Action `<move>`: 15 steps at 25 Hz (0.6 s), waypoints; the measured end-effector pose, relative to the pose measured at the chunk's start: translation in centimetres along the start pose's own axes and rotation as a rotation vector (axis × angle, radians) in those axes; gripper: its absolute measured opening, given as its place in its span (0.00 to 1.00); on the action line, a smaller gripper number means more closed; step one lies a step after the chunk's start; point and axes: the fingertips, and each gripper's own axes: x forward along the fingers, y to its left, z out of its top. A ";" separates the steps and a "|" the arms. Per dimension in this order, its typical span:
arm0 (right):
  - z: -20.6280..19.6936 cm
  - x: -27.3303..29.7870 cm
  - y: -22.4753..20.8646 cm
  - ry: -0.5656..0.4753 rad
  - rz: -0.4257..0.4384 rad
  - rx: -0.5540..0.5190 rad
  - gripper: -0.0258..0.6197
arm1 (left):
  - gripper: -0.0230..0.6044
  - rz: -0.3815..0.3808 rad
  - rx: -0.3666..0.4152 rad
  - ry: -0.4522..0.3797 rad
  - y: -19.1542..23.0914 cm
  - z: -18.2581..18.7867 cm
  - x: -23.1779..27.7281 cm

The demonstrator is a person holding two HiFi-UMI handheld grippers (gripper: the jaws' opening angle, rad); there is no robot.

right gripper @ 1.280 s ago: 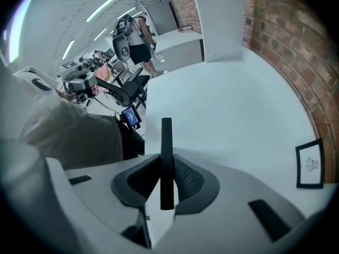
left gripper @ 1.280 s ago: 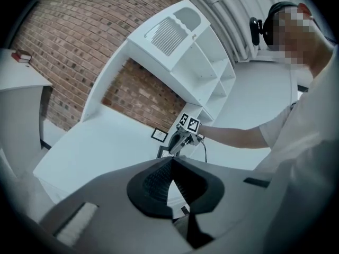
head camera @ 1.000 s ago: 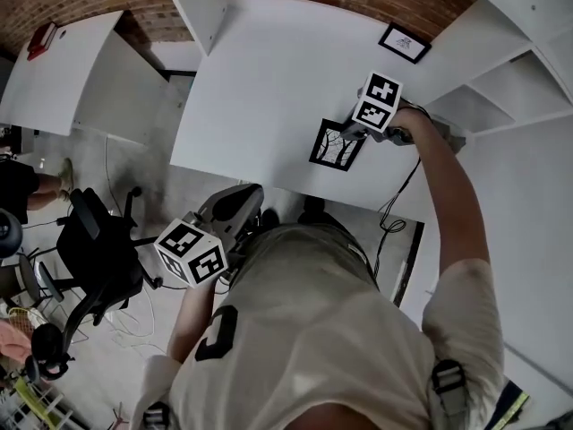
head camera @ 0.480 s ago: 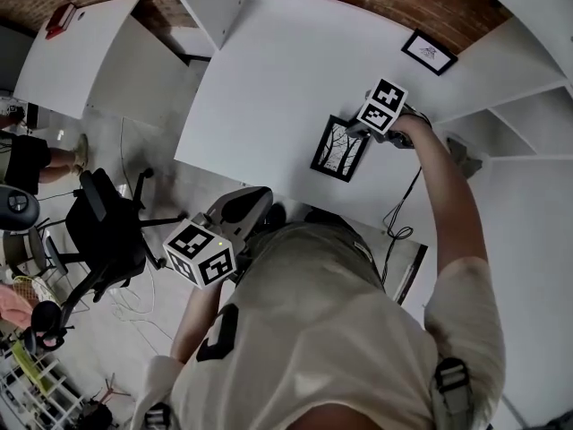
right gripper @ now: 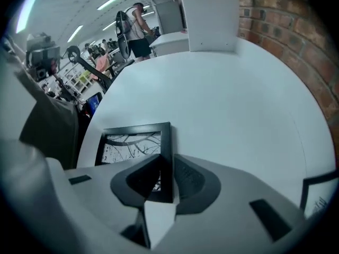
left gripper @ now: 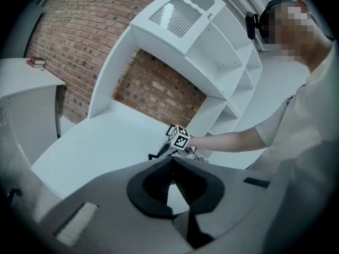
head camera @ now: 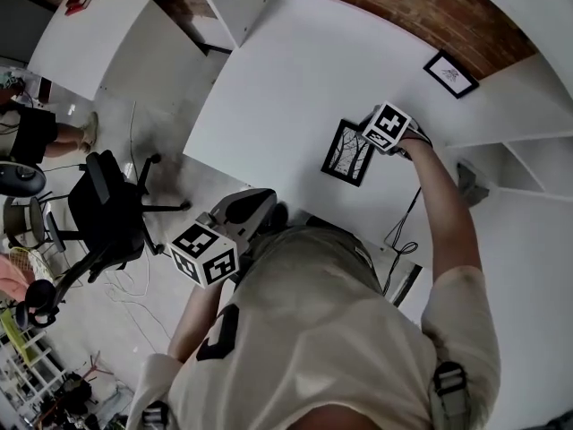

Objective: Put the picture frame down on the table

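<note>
**Picture frame** (right gripper: 132,142): black, with a bare-branch print. It projects ahead and to the left of the jaws, and its right-hand rail runs between them.

**Right gripper** (right gripper: 168,168): pinches that rail, the jaws having just closed a little further.

**Table** (head camera: 269,88): the frame hangs low over this white top; contact cannot be told.

**Left gripper** (left gripper: 171,163): jaws pressed together on nothing, held off the table's near edge.

**Hazard:** gripped by one rail only, the frame may pivot in the pads, so a far corner would strike first and the frame would slap flat. An early release would probably drop it.
</note>
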 end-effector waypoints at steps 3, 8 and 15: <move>0.3 0.1 -0.8 -0.017 -0.050 -0.008 0.20 | 0.03 0.016 -0.008 -0.010 0.5 0.2 -0.3; 0.5 -1.4 -2.3 -0.084 -0.172 0.020 0.37 | 0.03 0.023 -0.007 -0.038 1.1 0.8 -0.9; 4.1 -9.3 -0.2 -0.573 -0.321 0.305 0.37 | 0.03 0.044 0.034 -0.124 3.4 2.4 -3.5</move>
